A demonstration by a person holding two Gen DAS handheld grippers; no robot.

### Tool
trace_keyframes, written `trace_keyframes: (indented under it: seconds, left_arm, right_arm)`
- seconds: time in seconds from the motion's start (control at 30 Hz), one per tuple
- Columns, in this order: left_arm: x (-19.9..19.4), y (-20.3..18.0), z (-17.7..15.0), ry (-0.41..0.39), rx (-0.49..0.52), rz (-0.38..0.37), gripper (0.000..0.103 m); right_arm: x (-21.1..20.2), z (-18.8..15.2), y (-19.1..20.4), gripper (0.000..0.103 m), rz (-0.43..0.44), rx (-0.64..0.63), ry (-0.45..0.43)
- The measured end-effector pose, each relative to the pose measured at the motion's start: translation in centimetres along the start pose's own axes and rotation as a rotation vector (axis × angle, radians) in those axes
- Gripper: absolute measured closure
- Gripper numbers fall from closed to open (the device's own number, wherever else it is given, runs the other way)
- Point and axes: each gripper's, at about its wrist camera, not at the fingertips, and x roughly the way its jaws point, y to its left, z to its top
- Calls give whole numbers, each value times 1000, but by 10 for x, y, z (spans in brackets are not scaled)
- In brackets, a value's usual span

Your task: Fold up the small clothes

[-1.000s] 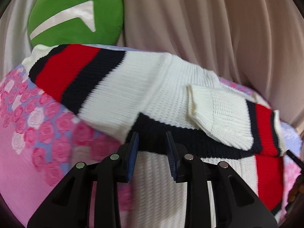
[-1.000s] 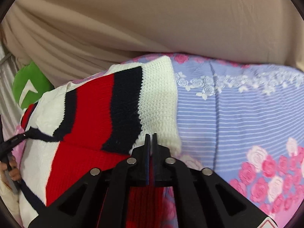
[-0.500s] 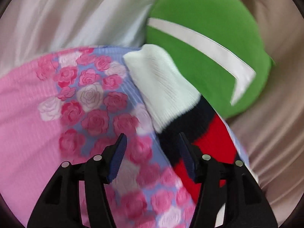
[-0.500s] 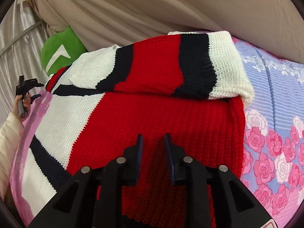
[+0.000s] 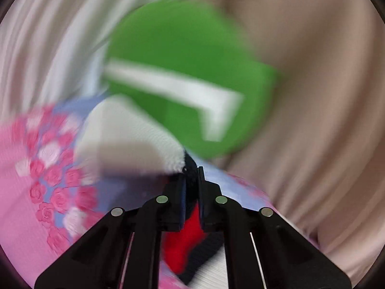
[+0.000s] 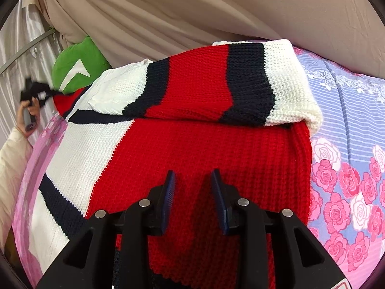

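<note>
Behind everything hangs one beige curtain, running across the far side, with a silvery-white one at the far left. Under my work lies one bedsheet with pink roses and lilac stripes, showing bare to the right of the garment and again as a pink strip along its left edge.

On it lies one knitted sweater, white, red and navy, taking up most of the middle of the right wrist view. Its one right sleeve is folded across the body on the far side, with its white cuff at the right end, and the red panel lies open just in front of my right tongs. They are parted and hold nothing, poised over the red knit; I cannot tell whether the tips touch it.

One green cushion with a white arrow-like mark sits at the far left, against the curtain. In the left wrist view it fills the centre, badly blurred.

My left tongs are pinched on the other sleeve, gripping the navy band just behind its white cuff, with red knit bunched between the arms nearer the camera. From the right wrist view that tool is a small dark shape at the far left, with my one left hand on its handle and the sleeve end pulled out toward it.
</note>
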Motion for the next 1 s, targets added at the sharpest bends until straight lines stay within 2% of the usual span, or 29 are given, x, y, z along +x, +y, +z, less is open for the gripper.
trace_keyframes:
  seconds: [0.1, 0.2, 0.27, 0.33, 0.37, 0.4, 0.47, 0.57, 0.63, 0.7, 0.77, 0.83, 1.0]
  left_arm:
    - [-29, -109, -34, -1, 228, -111, 96]
    - [-42, -221, -113, 65, 479, -235, 95]
    - [-36, -267, -174, 144, 594, -276, 92]
    - [-18, -301, -247, 269, 698, -316, 82]
    - [-8, -306, -278, 327, 719, -315, 67]
    - [-1, -306, -301, 368, 723, -311, 56]
    - [4, -295, -331, 400, 726, -291, 57]
    - [-7, -263, -337, 407, 688, -283, 55]
    - [-15, -237, -315, 395, 620, -273, 47]
    - [-26, -202, -287, 350, 535, -254, 30]
    - [-30, -173, -264, 305, 475, -207, 29]
    - [-27, -153, -245, 291, 428, -158, 29]
    - [-1, -112, -217, 297, 272, -70, 29]
  right_arm:
    - [0, 0, -2, 71, 8, 9, -4]
    - [0, 1, -2, 69, 14, 19, -10]
    - [-1, 1, -2, 67, 22, 25, -15]
    - [-2, 1, -2, 63, 27, 37, -27]
    - [-3, 1, -4, 61, 32, 46, -34]
    - [-4, 1, -6, 61, 41, 53, -39]
    - [-7, 1, -11, 60, 63, 73, -52]
    - [-8, 3, -18, 57, 92, 101, -60]
    - [-11, 6, -22, 57, 91, 122, -67]
    - [-13, 12, -19, 52, 51, 116, -83]
    - [-17, 21, -3, 48, -2, 51, -114]
    - [-15, 34, 26, 46, -25, -70, -134]
    - [21, 62, 110, 35, 29, -376, -124]
